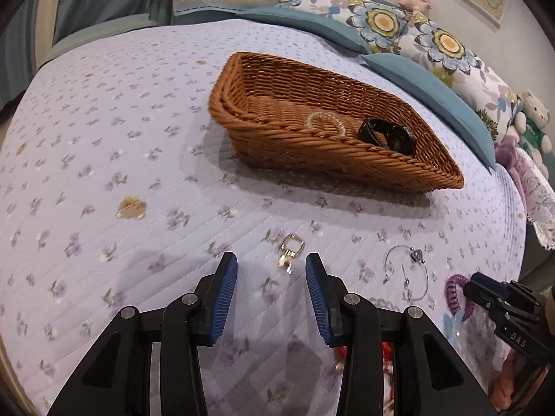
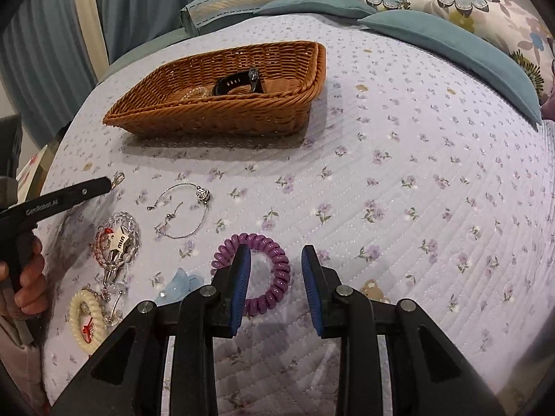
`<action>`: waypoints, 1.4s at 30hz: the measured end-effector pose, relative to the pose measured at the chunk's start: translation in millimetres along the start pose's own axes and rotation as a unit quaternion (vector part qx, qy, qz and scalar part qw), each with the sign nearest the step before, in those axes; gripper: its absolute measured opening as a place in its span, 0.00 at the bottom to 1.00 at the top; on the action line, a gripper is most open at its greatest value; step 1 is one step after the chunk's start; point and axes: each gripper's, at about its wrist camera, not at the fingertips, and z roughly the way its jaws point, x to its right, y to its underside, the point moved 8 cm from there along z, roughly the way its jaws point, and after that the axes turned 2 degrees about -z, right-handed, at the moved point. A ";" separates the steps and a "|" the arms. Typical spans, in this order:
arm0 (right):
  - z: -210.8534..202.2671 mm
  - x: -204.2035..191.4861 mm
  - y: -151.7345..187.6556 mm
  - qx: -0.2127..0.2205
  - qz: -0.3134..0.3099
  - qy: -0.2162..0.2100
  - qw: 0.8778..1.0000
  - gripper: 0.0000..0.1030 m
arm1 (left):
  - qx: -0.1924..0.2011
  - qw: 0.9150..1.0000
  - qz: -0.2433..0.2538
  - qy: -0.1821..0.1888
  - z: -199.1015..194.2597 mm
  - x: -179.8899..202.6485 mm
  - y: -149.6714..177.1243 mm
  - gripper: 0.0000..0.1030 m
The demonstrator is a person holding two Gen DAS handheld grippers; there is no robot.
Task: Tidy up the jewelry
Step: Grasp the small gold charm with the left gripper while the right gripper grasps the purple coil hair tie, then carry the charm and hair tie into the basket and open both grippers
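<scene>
On a quilted bed (image 2: 416, 208), the right gripper (image 2: 275, 263) hovers with jaws open, one finger inside the purple coil tie (image 2: 277, 267) and one outside, while the left gripper (image 1: 271, 270), jaws also open and empty, faces a gold clasp (image 1: 290, 249). A silver bracelet (image 2: 184, 208) lies just beyond. Closing squarely on the tie's ring should lift it cleanly toward the basket (image 2: 222, 118), which holds a watch (image 2: 239, 83).

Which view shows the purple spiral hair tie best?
The right wrist view: the purple spiral hair tie lies nearly whole just beyond the right gripper. The left wrist view catches only part of it, at the frame's edge.
</scene>
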 end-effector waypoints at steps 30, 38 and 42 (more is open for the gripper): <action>3.4 -15.9 -3.6 0.008 -0.027 -0.022 0.999 0.12 | 0.033 0.996 0.084 0.005 -6.3 33.1 -0.6 0.10; -3.7 -15.2 -8.7 0.025 -0.017 -0.035 0.999 0.12 | 0.053 0.995 0.071 0.040 -23.0 37.0 -3.8 0.10; -11.2 -16.6 -13.9 0.043 -0.013 -0.042 0.998 0.12 | 0.058 0.994 0.038 0.084 -33.0 32.5 -8.6 0.10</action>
